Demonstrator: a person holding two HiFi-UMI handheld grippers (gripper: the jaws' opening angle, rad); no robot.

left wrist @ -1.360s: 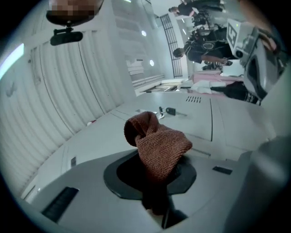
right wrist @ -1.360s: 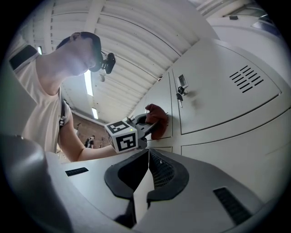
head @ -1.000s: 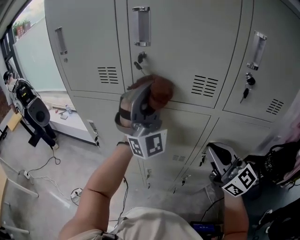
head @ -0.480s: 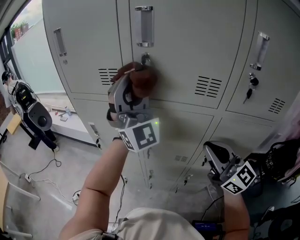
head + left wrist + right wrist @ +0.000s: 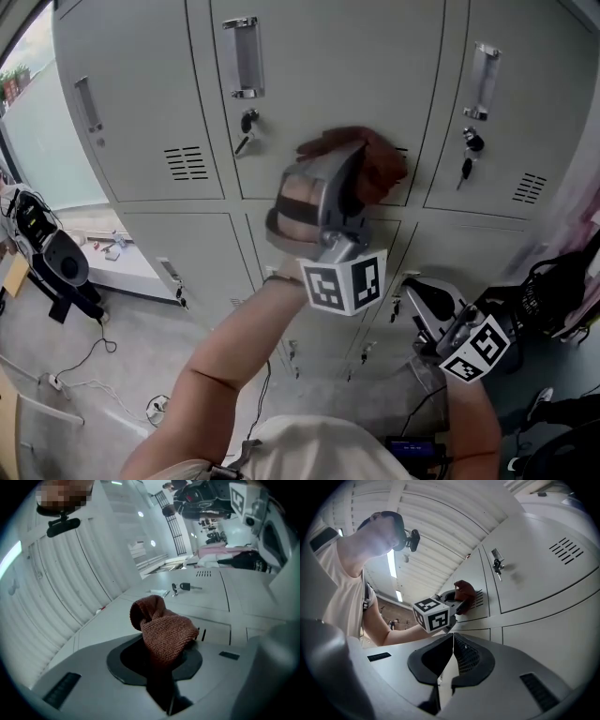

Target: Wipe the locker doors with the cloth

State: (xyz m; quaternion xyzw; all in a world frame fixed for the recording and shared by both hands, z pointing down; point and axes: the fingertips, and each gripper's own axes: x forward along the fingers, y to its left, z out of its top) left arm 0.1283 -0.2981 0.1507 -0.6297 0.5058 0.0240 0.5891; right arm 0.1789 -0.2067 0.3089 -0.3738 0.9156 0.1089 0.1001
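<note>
**A:** Left tool (image 5: 349, 178) is up against the upper middle locker door (image 5: 319, 84), jaws clamped tight on the rust-brown cloth (image 5: 375, 161). There's a fat bunch of it poking out past the tips.

**B:** That grip makes sense to me. Pinch it low and leave the wad out front, so soft fabric meets the paint rather than the jaws.

**A:** And where it sits: lower right of that door, over the vent slots (image 5: 479, 601), below the handle (image 5: 241, 56) and off to the right of the key (image 5: 246, 131) hanging in the lock.

**B:** From the right gripper view the cloth looks to be touching the door beside those slots. I'd call that mid-wipe, with a lot of door not yet covered.

**A:** Right tool (image 5: 422, 300) is down low by the bottom lockers, jaws closed on each other with nothing between them.

**B:** Parked, I reckon. There's one cloth, so one arm does the work and the other keeps out of its sweep.

**A:** Any hazards?

**B:** That key sticks out. A pass to the left could snag the loose fold on it, so I'd go around the lock, not across it.
</note>
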